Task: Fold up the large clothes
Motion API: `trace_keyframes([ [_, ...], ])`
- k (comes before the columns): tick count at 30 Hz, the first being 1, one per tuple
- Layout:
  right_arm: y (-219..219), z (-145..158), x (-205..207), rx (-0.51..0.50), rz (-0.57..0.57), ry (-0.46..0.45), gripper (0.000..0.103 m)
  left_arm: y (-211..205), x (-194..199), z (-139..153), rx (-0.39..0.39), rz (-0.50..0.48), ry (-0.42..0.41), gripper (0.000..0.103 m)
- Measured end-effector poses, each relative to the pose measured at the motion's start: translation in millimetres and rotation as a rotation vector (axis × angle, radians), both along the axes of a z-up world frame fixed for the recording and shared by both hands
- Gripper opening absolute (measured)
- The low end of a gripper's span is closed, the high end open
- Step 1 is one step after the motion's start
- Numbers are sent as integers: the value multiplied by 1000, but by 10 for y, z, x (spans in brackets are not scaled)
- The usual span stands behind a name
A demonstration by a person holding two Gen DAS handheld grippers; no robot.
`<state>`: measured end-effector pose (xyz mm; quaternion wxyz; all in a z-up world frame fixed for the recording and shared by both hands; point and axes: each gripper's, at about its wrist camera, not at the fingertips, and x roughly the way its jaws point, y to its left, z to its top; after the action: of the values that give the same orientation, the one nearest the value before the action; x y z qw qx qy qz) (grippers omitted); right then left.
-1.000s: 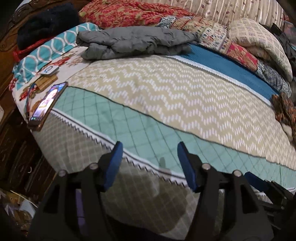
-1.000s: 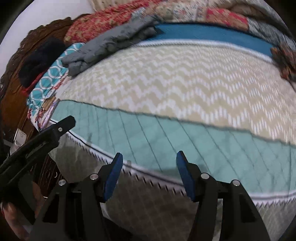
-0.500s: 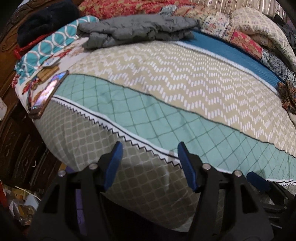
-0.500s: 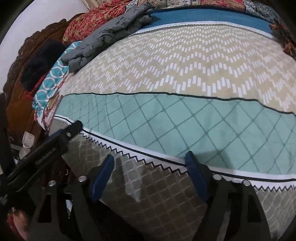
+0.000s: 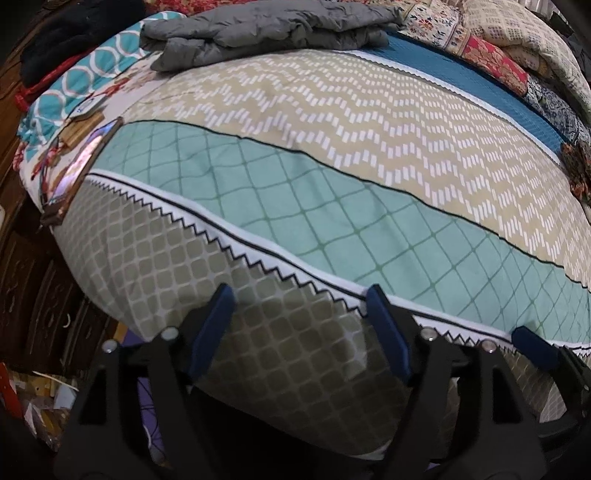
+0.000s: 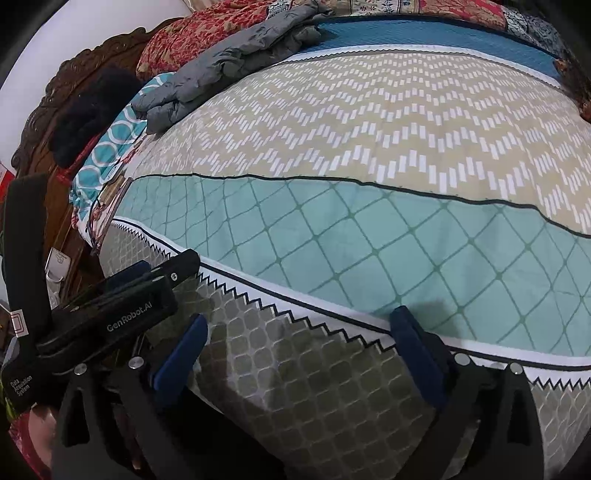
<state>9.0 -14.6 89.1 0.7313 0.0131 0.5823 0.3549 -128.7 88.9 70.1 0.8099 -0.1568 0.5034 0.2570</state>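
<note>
— Left claw [image 5: 299, 295] first. Condition?

— Spread, and the jaws are opening further. The two blue pads [image 5: 212, 328] stand well apart over the hanging edge of the patterned bedspread [image 5: 332, 221]. The grey-checked band shows between them, but neither pad presses on the cloth.

— And the right claw [image 6: 299, 317]?

— Also spread wide, and pinching nothing. It points down at the same grey-checked band, just below the black-and-white zigzag border. The left claw sits close beside it on its left, and both are at the near edge of the bed.

— Where does the bedspread lie?

— Flat across the mattress, and its near edge is draped over the side. From the near edge I note a grey check band, the zigzag border, a mint diamond band, a beige chevron band and a blue strip at the far side. It shows no folds or bunching.

— Other clothing?

— One grey padded jacket [image 5: 266, 29], folded, resting on the far left part of the bedspread, well apart from both claws.

— Other items?

— A phone [image 5: 85, 166] with its screen lit lies on the left edge of the mattress, touching the bedspread's corner. A black garment [image 5: 74, 33] rests against the carved wooden bed frame [image 6: 48, 110]. A red floral quilt [image 6: 192, 40] and a cream patterned pillow [image 5: 517, 33] are piled along the far side.
</note>
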Motion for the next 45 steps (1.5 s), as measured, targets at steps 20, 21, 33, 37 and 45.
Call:
trace_keyframes([
  [20, -14, 76, -37, -78, 44, -53, 25, 8, -33, 23, -45, 17, -33, 91],
  [21, -30, 82, -28, -84, 40, -52, 25, 15, -41, 44, -39, 22, -31, 91],
  [33, -43, 636, 31, -132, 39, -133, 25, 190, -243, 773, 177, 90, -135, 94],
  [37, -59, 892, -18, -75, 25, -163, 25, 178, -280, 986, 226, 96, -164, 96],
  [45, -76, 1096, -146, -55, 3, -219, 25, 24, -323, 1206, 253, 73, -200, 97],
])
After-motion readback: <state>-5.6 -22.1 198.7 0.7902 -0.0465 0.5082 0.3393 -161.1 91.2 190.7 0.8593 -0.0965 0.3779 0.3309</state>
